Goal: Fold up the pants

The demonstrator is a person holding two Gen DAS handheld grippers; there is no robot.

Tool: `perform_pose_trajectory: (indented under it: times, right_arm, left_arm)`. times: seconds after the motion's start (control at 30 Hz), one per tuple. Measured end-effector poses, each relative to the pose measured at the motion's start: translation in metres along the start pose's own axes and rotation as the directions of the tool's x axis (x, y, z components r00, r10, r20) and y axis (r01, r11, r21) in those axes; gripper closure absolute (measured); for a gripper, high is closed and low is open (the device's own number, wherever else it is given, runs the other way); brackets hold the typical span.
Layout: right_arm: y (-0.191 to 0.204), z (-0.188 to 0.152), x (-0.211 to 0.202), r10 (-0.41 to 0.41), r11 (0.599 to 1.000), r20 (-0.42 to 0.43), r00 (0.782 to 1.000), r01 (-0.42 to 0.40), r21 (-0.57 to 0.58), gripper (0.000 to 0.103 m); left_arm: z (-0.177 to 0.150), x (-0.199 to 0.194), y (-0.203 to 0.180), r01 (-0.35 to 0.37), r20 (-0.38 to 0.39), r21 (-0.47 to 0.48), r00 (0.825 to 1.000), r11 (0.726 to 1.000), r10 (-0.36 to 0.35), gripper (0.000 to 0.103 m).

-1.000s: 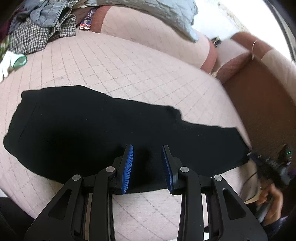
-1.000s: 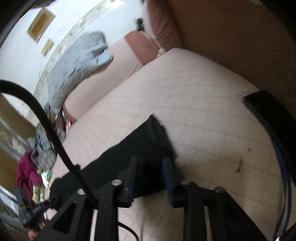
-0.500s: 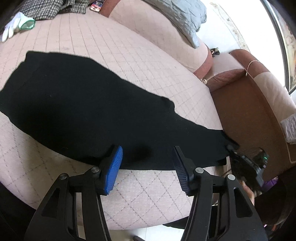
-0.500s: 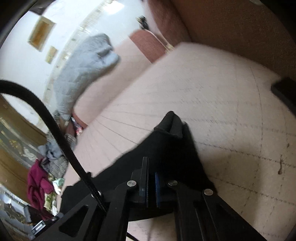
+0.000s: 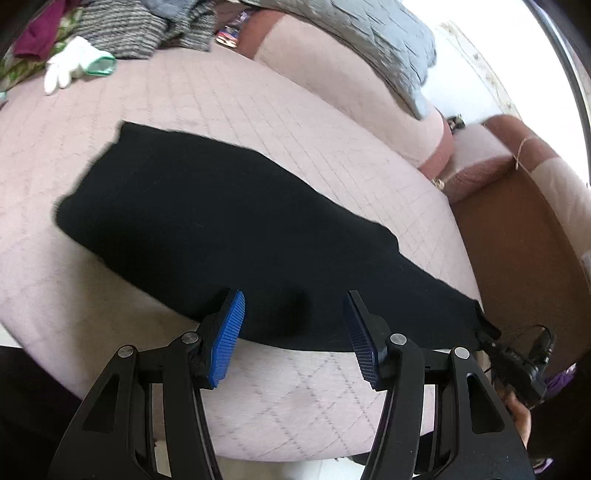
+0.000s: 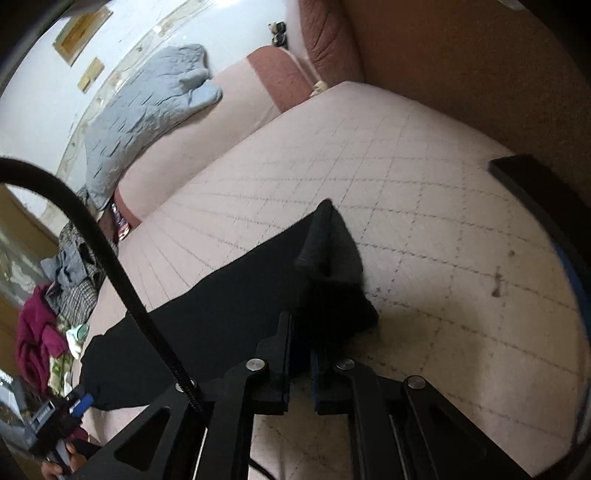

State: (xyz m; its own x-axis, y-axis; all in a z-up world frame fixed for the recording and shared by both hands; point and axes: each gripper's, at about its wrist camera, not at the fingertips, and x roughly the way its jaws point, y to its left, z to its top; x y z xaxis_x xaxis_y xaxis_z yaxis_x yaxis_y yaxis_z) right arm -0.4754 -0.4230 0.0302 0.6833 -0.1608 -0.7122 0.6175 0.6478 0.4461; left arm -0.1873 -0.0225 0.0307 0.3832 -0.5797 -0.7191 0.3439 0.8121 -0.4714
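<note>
Black pants lie flat on a pink quilted sofa seat, running from ten o'clock to four o'clock in the left wrist view. The cloth is so dark that seams, waistband and legs cannot be made out. The left gripper hovers over the near edge of the pants at six o'clock; its jaws have just been opening and now stand released, the blue pads pressing on nothing. At four o'clock the right gripper is half cut off by the frame edge. In its own view its jaws are clenched on the hem, which bunches into a raised fold just beyond them. A black cable arcs across that view at nine o'clock, hiding part of the cloth. A grey quilted blanket drapes the sofa back at one o'clock. A clothes pile and a white glove lie at eleven o'clock, well apart from the pants.
</note>
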Motion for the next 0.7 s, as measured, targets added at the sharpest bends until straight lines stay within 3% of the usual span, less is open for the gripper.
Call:
perform_pose_trajectory:
  times: [0.17, 0.23, 0.3, 0.4, 0.5, 0.7]
  right_arm:
    - [0.051, 0.006, -0.028, 0.014, 0.982, 0.035, 0.999, -0.007, -0.191, 0.087]
    - [0.074, 0.005, -0.026, 0.091, 0.968, 0.016, 0.996, -0.084, -0.235, 0.078]
    - [0.098, 0.004, -0.016, 0.181, 0.949, -0.023, 0.983, -0.181, -0.259, 0.078]
    - [0.141, -0.001, 0.008, 0.197, 0.921, -0.078, 0.977, -0.212, -0.327, 0.078]
    - [0.177, -0.004, 0.037, 0.269, 0.882, -0.149, 0.951, -0.306, -0.358, 0.076]
    - [0.228, -0.003, 0.120, 0.193, 0.868, -0.232, 0.953, -0.276, -0.413, 0.074]
  left_arm:
    - [0.020, -0.028, 0.031, -0.050, 0.082, -0.052, 0.995, 0.997, 0.054, 0.048]
    - [0.032, -0.034, 0.048, -0.083, 0.103, -0.087, 0.990, 0.993, 0.092, 0.048]
    - [0.045, -0.035, 0.062, -0.107, 0.112, -0.118, 0.986, 0.987, 0.120, 0.048]
    - [0.062, -0.030, 0.073, -0.140, 0.099, -0.130, 0.983, 0.982, 0.154, 0.048]
    - [0.075, -0.020, 0.075, -0.134, 0.084, -0.114, 0.986, 0.984, 0.144, 0.048]
    - [0.090, 0.021, 0.063, -0.198, 0.035, -0.035, 0.979, 0.980, 0.199, 0.048]
